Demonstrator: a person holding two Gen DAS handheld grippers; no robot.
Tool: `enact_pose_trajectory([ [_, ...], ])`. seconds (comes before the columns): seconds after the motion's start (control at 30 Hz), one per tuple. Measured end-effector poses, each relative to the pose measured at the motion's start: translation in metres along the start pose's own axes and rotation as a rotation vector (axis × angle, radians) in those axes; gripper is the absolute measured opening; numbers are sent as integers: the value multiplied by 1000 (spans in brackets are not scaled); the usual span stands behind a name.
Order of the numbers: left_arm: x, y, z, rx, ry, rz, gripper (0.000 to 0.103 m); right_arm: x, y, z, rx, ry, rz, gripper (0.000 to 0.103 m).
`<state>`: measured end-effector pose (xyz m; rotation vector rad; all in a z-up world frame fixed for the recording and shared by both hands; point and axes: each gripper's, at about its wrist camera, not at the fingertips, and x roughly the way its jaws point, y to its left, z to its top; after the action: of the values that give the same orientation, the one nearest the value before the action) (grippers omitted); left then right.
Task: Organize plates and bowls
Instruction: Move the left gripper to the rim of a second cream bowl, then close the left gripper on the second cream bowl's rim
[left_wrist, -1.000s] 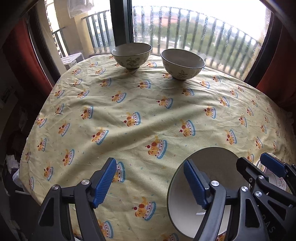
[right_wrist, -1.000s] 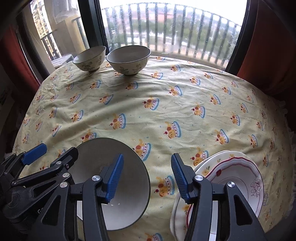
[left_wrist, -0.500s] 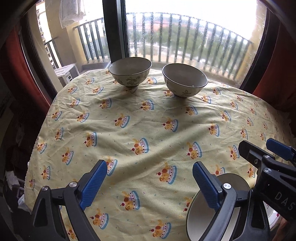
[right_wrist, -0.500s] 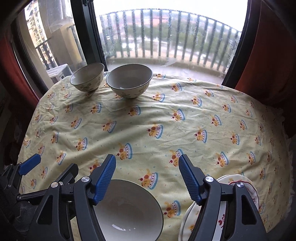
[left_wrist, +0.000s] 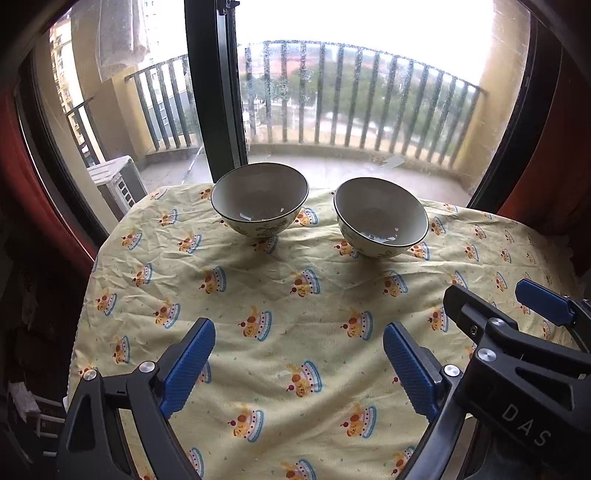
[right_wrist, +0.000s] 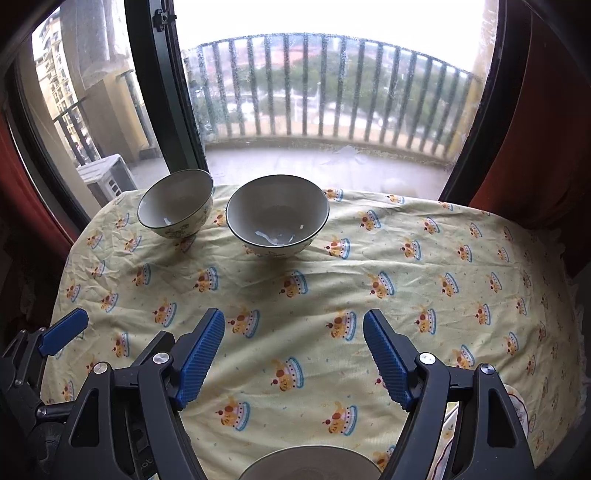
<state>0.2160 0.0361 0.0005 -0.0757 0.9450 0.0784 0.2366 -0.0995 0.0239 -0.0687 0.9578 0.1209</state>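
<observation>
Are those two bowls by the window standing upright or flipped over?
Upright. Both bowls, left and right, rest on their bases on the tablecloth with rims up; their insides show and look empty.

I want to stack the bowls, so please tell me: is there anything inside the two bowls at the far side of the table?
Both look empty. The left bowl and the right bowl show only bare insides with light reflections. The cloth under their bases is covered.

Two cream bowls with dark rims are sitting upright at the far edge: the left bowl (left_wrist: 259, 202) at 11 o'clock, the right bowl (left_wrist: 381, 218) at 1 o'clock, apart. A third bowl's rim (right_wrist: 310, 463) is showing at 6 o'clock, a plate (right_wrist: 519, 406) peeking at 4 o'clock.
</observation>
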Motion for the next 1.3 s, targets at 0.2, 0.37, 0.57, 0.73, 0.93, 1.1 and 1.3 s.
enact_pose_trajectory([
  [0.2, 16, 25, 26, -11, -18, -4, 89, 18, 25, 29, -10, -6, 13, 80],
  [0.37, 30, 42, 51, 5, -43, 1, 84, 32, 43, 53, 8, -42, 29, 80],
  [0.57, 56, 63, 75, 0, -44, -2, 73, 56, 67, 79, 1, -38, 28, 86],
  [0.73, 77, 73, 92, 18, -57, 13, 70, 76, 82, 96, 26, -55, 4, 87],
  [0.93, 100, 81, 107, 43, -68, 28, 65, 105, 95, 106, 75, -65, 7, 87],
  [1.1, 122, 83, 111, 48, -57, 32, 61, 126, 106, 111, 87, -76, -12, 83],
  [1.3, 145, 87, 114, 31, -27, 40, 48, 152, 110, 114, 104, -43, -19, 60],
])
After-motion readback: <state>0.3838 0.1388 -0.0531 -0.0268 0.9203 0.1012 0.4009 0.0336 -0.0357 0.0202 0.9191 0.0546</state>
